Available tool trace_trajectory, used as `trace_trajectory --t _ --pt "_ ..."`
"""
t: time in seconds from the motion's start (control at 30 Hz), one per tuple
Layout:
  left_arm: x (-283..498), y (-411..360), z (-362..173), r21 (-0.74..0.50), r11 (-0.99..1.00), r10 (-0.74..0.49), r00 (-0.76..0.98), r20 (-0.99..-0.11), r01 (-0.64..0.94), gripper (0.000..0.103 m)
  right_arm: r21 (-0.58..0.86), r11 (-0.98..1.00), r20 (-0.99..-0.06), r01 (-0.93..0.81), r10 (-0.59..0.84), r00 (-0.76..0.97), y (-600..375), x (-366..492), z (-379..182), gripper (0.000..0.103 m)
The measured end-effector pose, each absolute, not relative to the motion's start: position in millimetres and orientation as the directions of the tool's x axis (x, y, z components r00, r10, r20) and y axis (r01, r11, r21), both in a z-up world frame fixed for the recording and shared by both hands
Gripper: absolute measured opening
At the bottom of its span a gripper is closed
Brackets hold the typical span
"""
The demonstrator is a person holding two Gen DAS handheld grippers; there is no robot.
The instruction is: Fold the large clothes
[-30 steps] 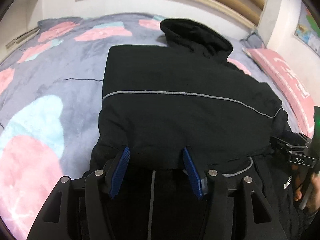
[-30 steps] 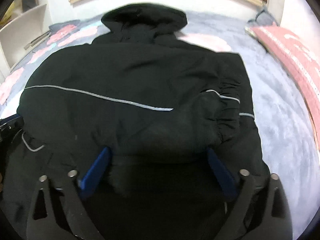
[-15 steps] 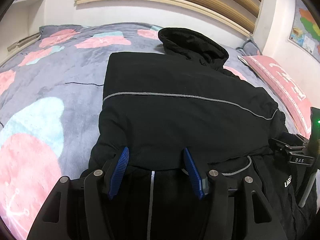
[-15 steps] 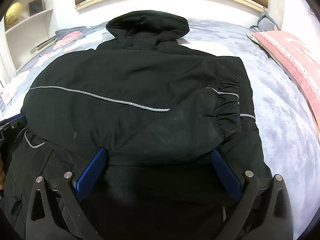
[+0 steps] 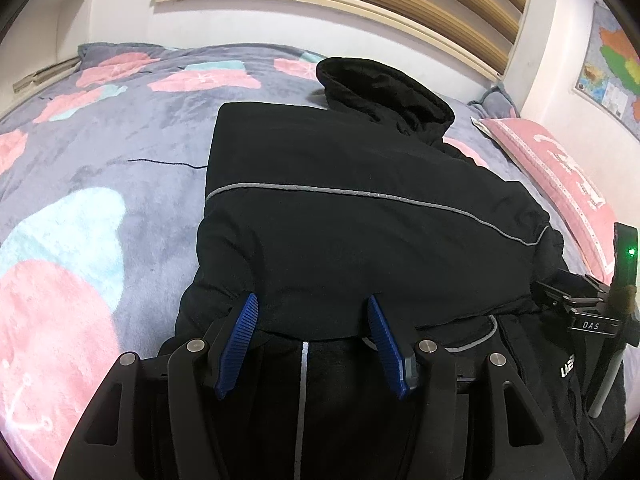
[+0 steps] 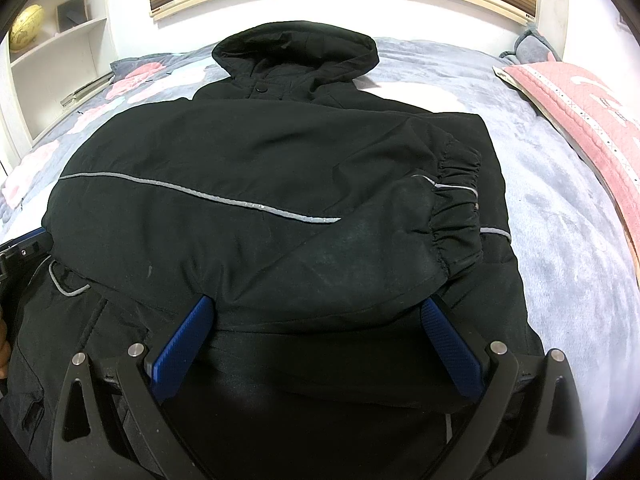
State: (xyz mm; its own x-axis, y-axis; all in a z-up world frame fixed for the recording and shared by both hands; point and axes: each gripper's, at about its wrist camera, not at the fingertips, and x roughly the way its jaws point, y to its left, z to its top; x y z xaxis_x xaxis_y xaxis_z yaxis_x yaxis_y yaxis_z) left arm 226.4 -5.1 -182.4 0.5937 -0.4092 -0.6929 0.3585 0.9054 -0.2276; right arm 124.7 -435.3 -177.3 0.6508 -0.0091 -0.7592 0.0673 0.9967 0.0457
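A large black hooded jacket (image 5: 360, 208) with grey reflective piping lies on the bed, hood at the far end; it also shows in the right wrist view (image 6: 248, 168). Both sleeves are folded across its body, one elastic cuff (image 6: 456, 216) at the right. My left gripper (image 5: 312, 312) is open, its blue pads straddling the near edge of the folded sleeve layer over the lower hem. My right gripper (image 6: 316, 316) is open wide at the same edge, further right. The right gripper's body (image 5: 588, 312) shows at the left view's right edge.
The bed has a grey blanket with pink and blue patches (image 5: 80, 208). A pink pillow (image 6: 580, 96) lies at the far right. White shelves with a globe (image 6: 28, 28) stand at the left. A wall and wooden headboard slats are behind.
Both grippers have drawn back slightly and risen, so more of the jacket and room shows. Both stay open. The jacket has not moved.
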Motion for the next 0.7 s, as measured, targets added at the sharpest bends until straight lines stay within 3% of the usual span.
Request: trace_trajectory --t 0.47,0.7 --pt "222 -3 -178 -0.239 0.902 -0.418 0.588 -0.693 0.36 0.06 0.045 0.997 -0.759 0.067 -0.009 0.651 -435 125 -178 0.103" --pt "231 9 -156 -0.317 0.901 -0.426 0.474 -0.771 0.294 0.06 0.046 0.997 -0.759 0.067 -0.009 0.651 -435 125 -177 0.103"
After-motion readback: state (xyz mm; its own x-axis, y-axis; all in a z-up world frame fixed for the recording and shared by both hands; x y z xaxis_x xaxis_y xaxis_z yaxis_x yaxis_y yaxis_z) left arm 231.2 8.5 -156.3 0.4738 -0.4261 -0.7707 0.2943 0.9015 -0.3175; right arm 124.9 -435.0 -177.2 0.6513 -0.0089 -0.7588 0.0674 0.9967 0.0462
